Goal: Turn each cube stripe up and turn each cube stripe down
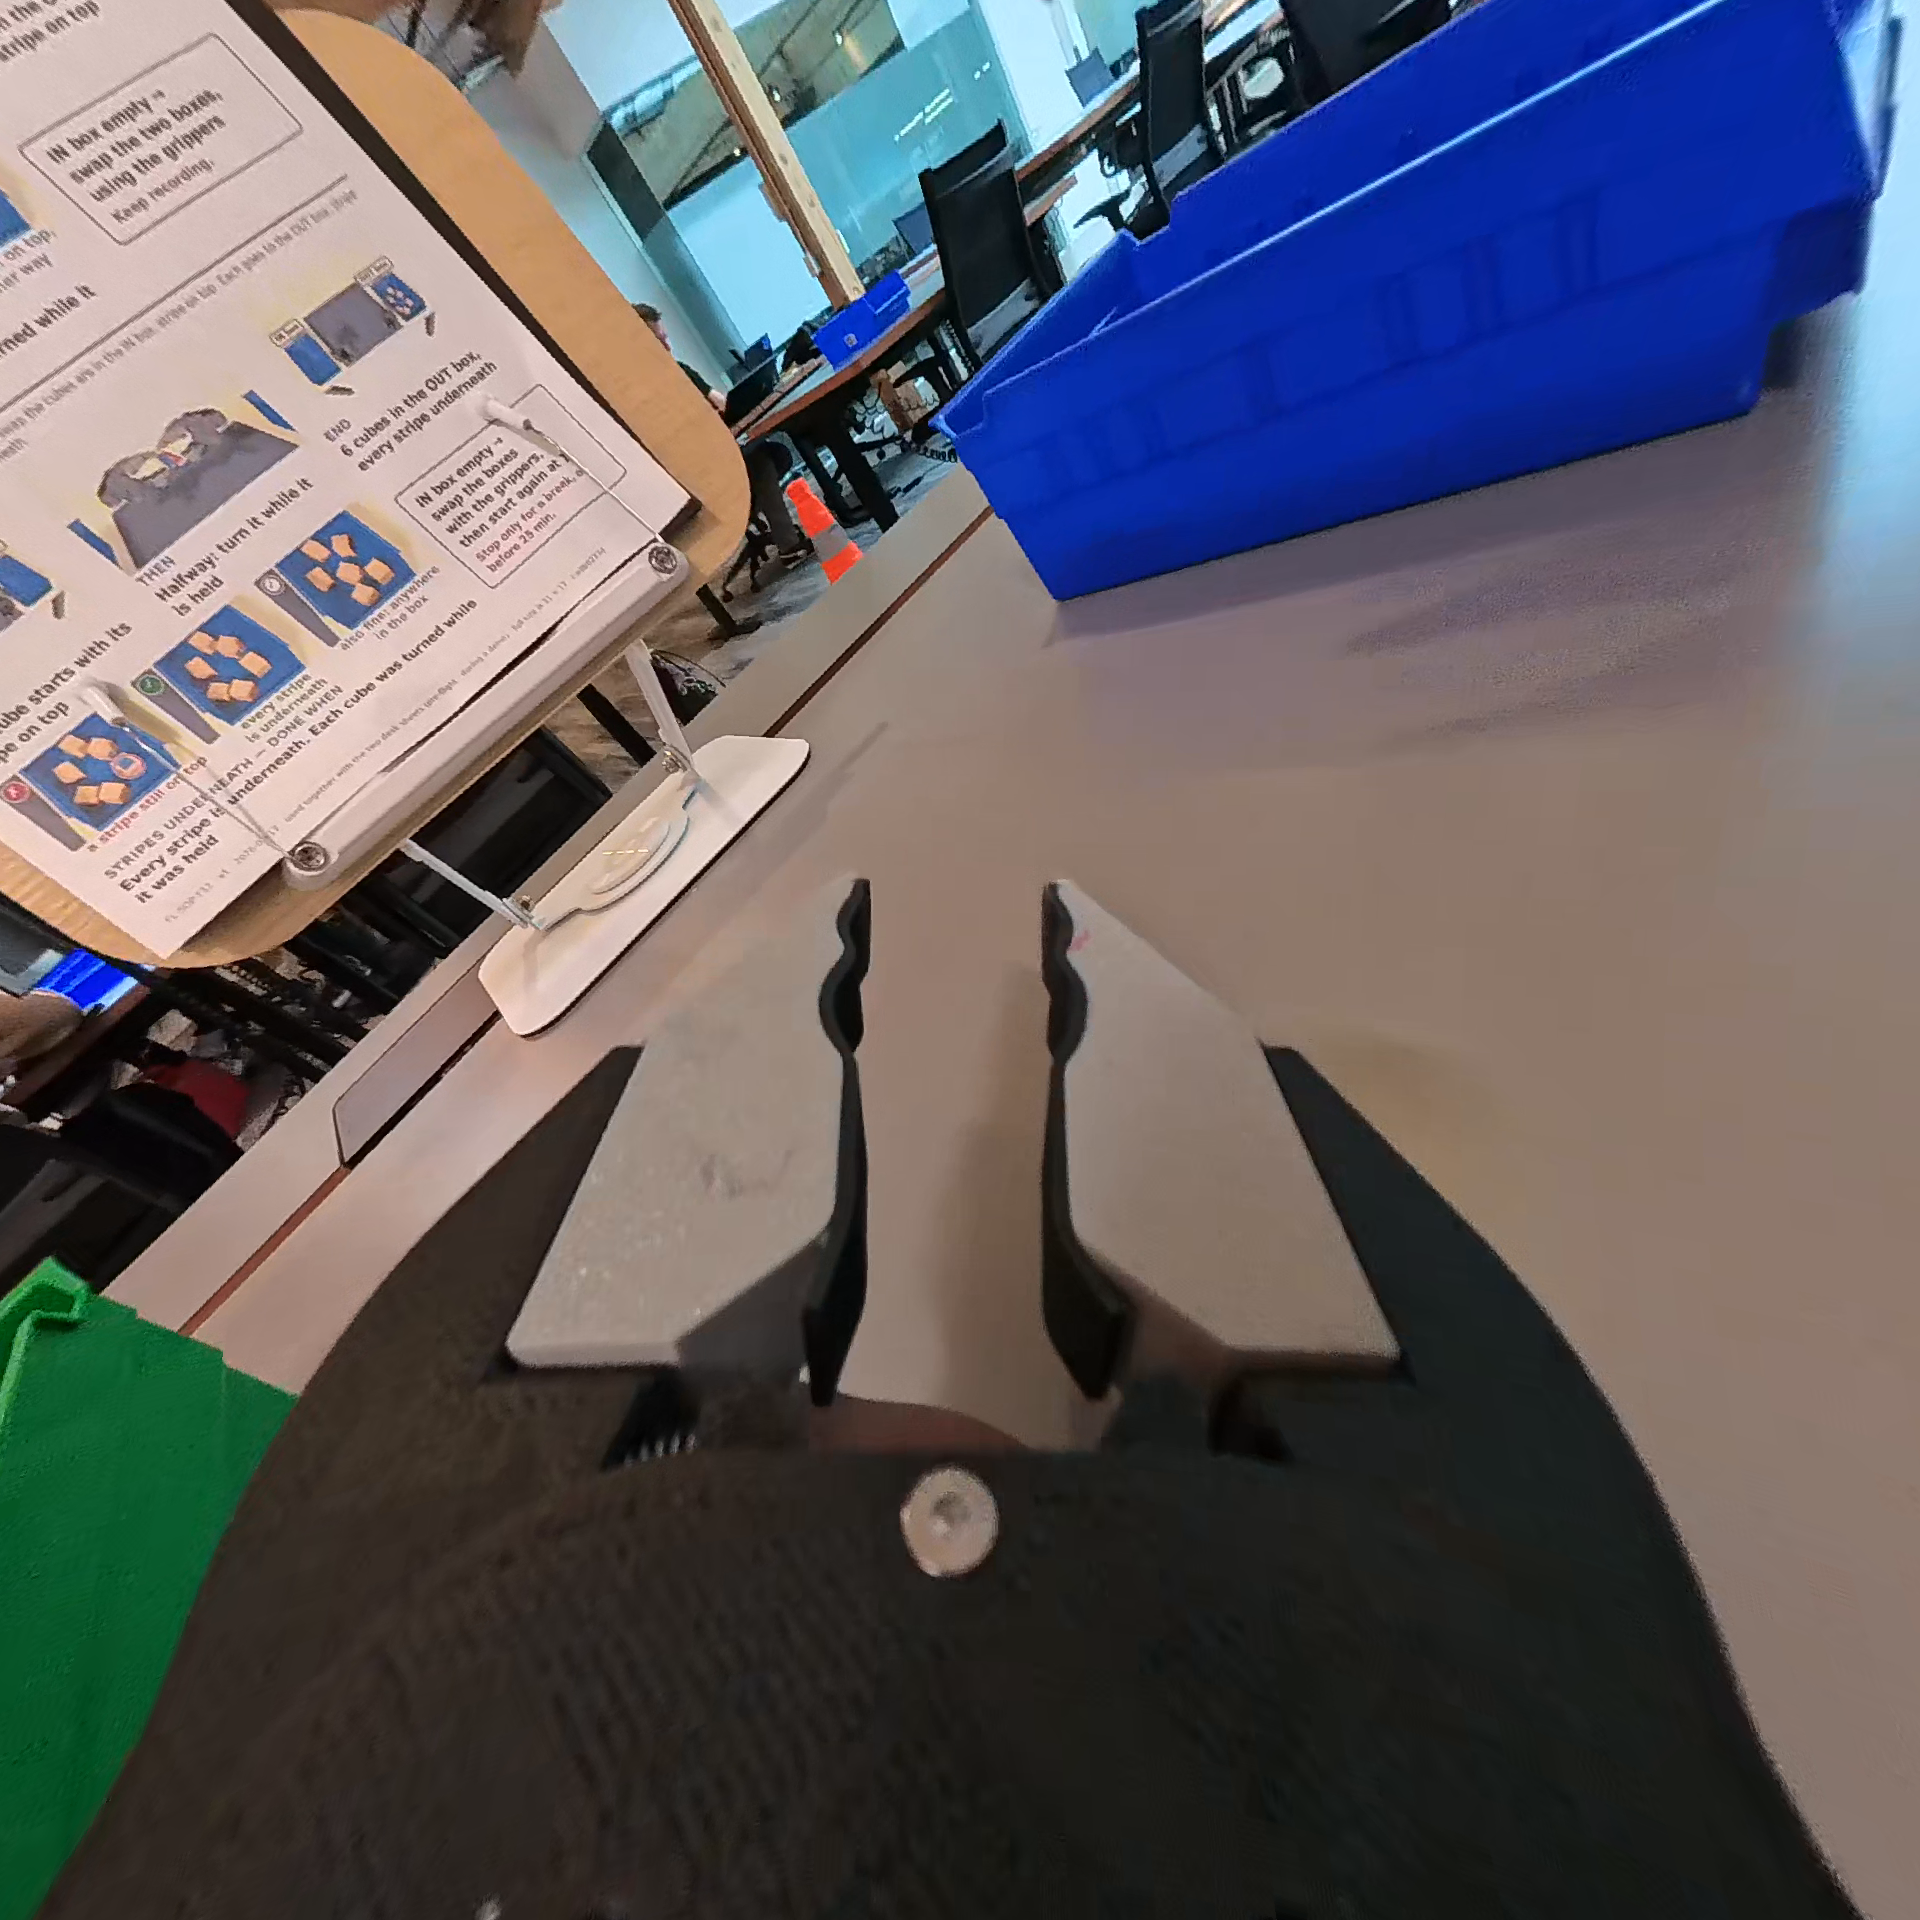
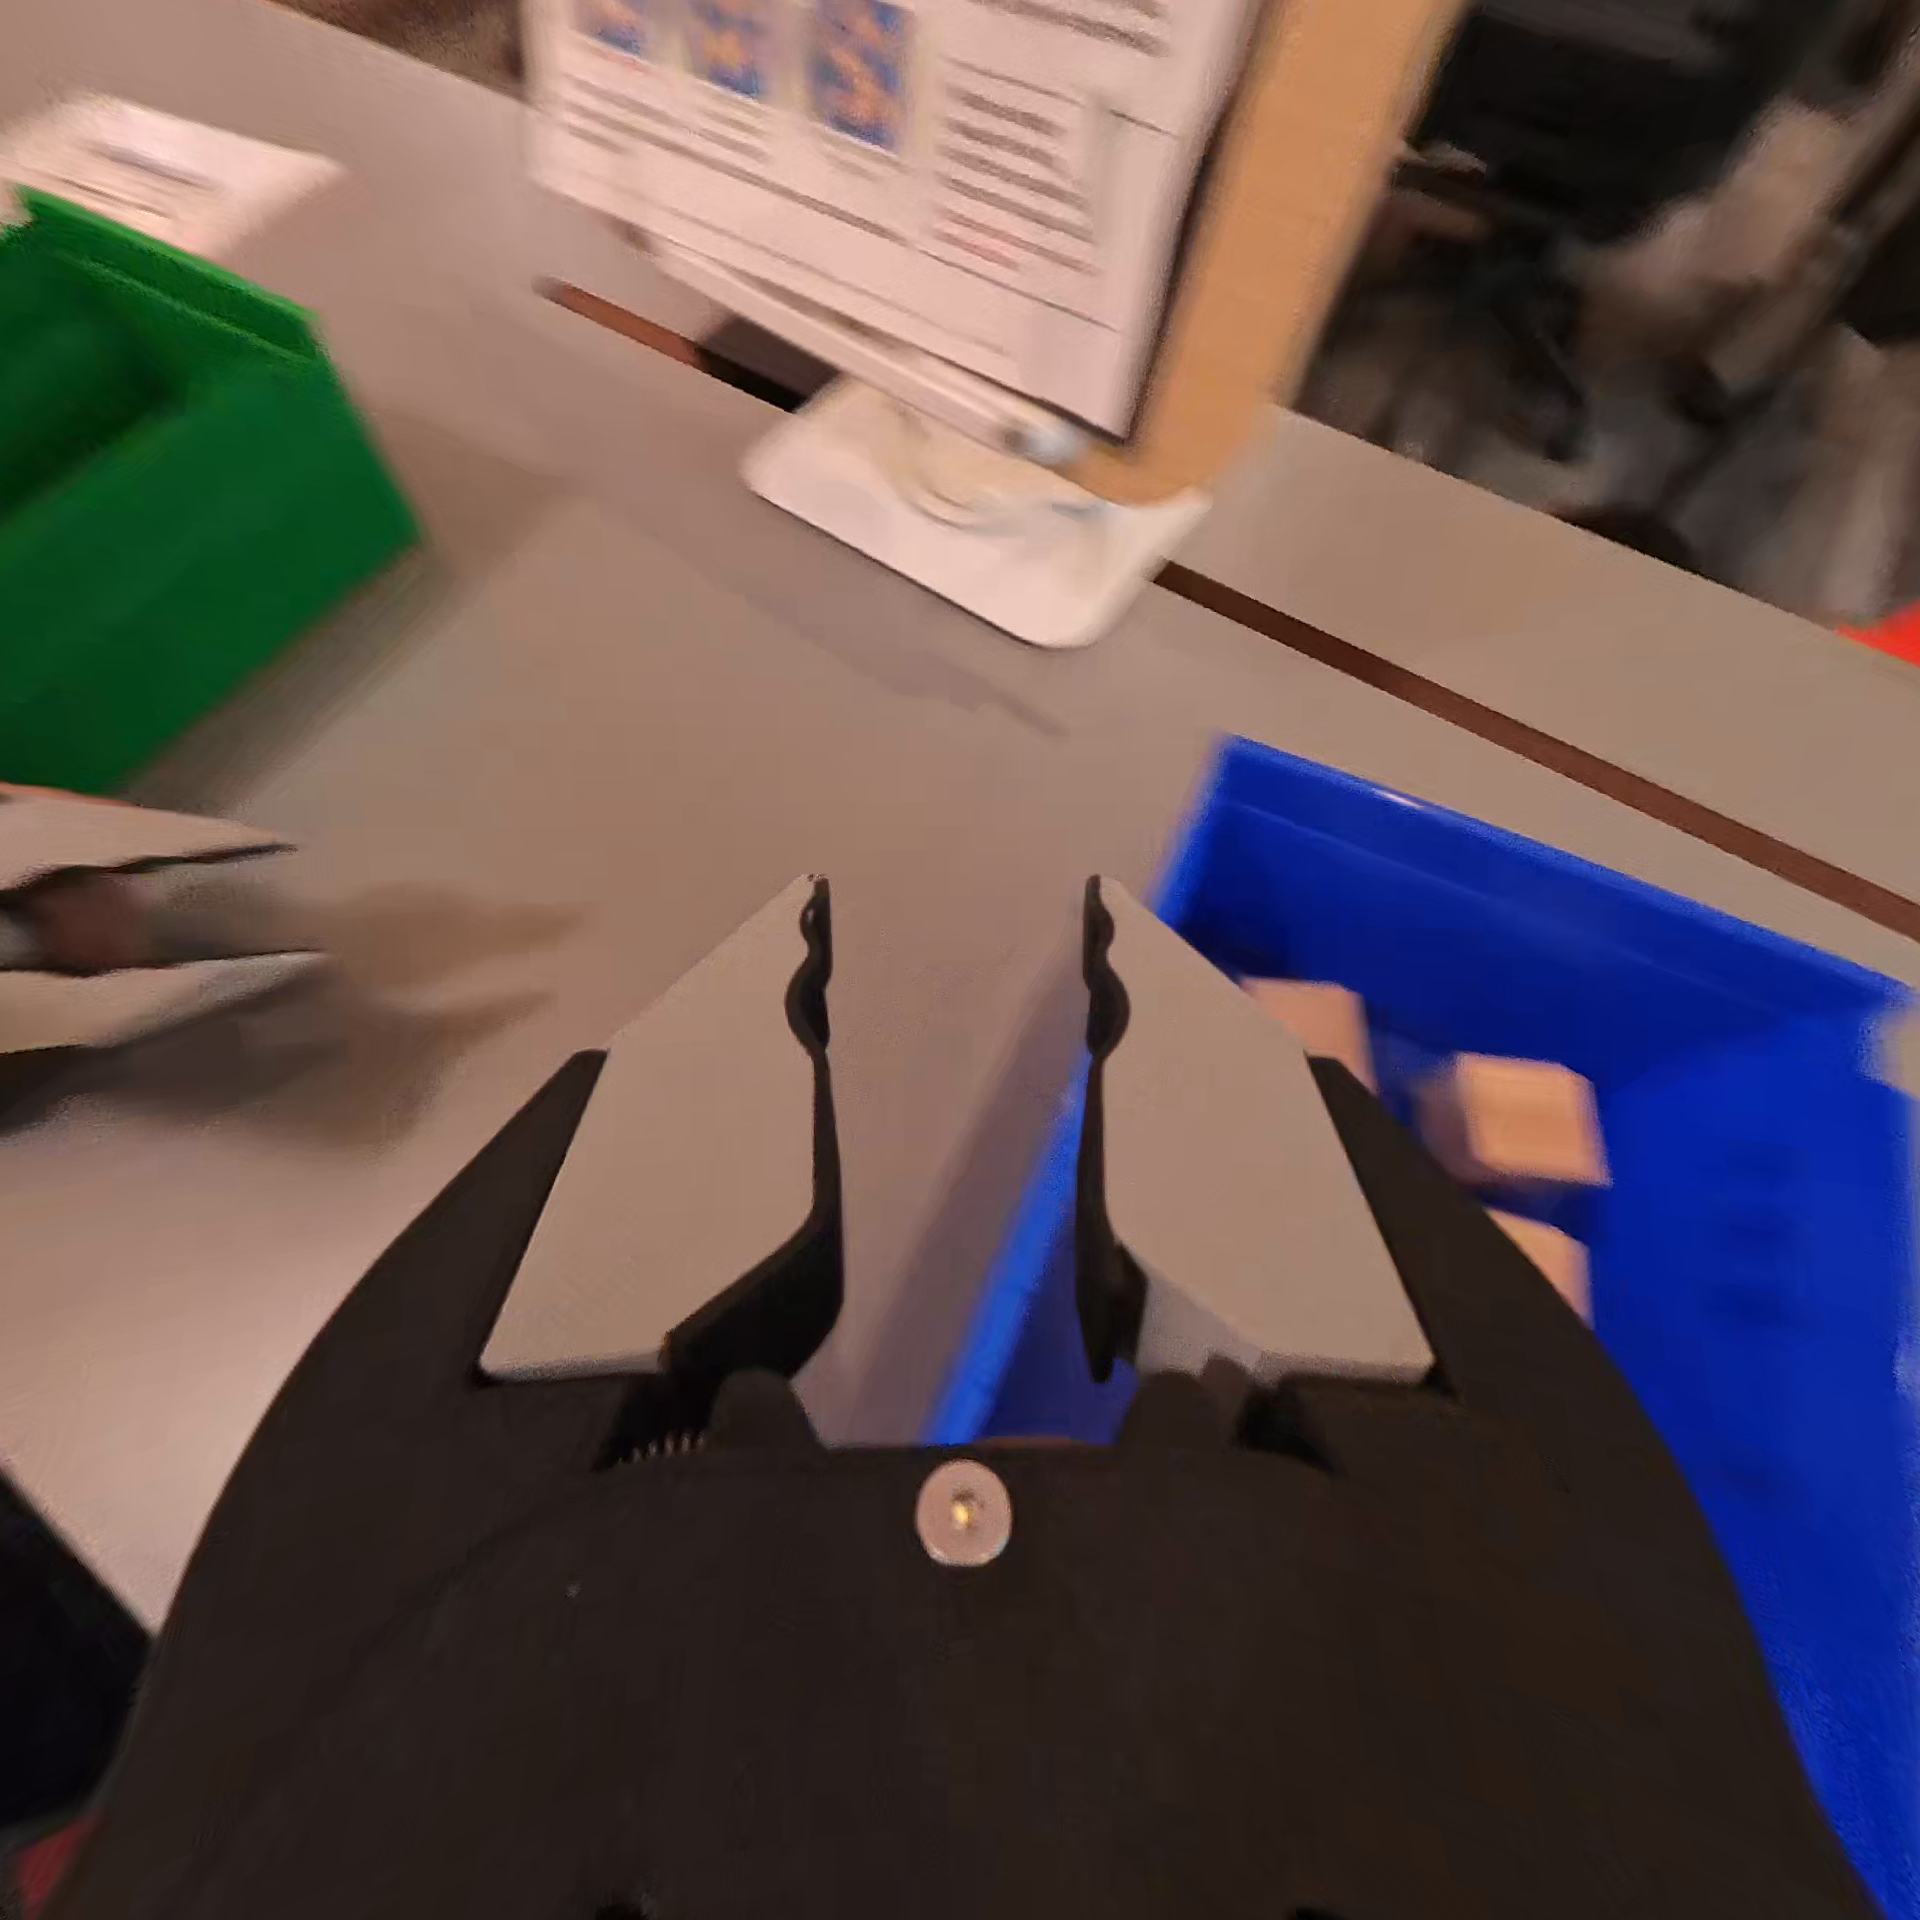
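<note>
Cubes (image 2: 1522,1132): I see at least two or three pale wooden ones lying inside the blue bin (image 2: 1756,1247), to the right of my right gripper's fingers. The right wrist view is motion-blurred, so I cannot tell which faces carry stripes.

My right gripper (image 2: 951,894) hangs over the bin's near left wall, jaws parted by a moderate gap, nothing between them.

My left gripper (image 1: 951,899) sits low over the grey table (image 1: 1403,831), jaws likewise parted with only bare tabletop showing between them. It grips nothing. In the right wrist view it appears at the left edge as a blurred shape (image 2: 156,925).

From the left wrist view the blue bin (image 1: 1455,343) stands ahead and to the right, its contents hidden by its wall.

A green bin (image 2: 177,499) sits on the left side of the table. An instruction sheet on a white stand (image 1: 312,436) stands at the far edge between the bins.
</note>
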